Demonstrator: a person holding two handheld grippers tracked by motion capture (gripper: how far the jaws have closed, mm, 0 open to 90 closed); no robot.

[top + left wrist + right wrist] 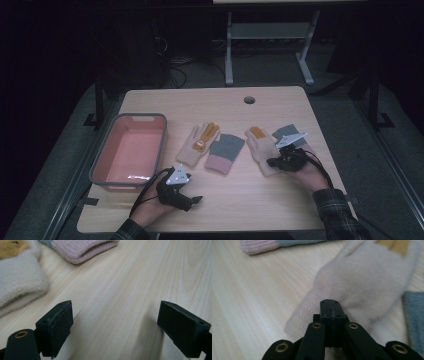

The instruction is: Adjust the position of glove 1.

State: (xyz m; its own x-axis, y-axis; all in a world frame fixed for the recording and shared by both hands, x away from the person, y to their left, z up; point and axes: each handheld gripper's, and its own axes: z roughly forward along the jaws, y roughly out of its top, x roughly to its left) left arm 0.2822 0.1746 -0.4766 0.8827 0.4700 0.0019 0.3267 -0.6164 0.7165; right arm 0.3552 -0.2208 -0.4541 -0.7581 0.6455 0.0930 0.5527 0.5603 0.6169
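Right claw (329, 305) clenched, jaws together above the cream glove's (362, 282) cuff; no cloth visibly caught. That glove lies at table (260, 200) right. Risk: lifting empty. Left claw (115, 327) released, resting near the pink bin (127, 150).

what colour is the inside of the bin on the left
Salmon pink inside, with a grey rim; the bin shows best in the high view.
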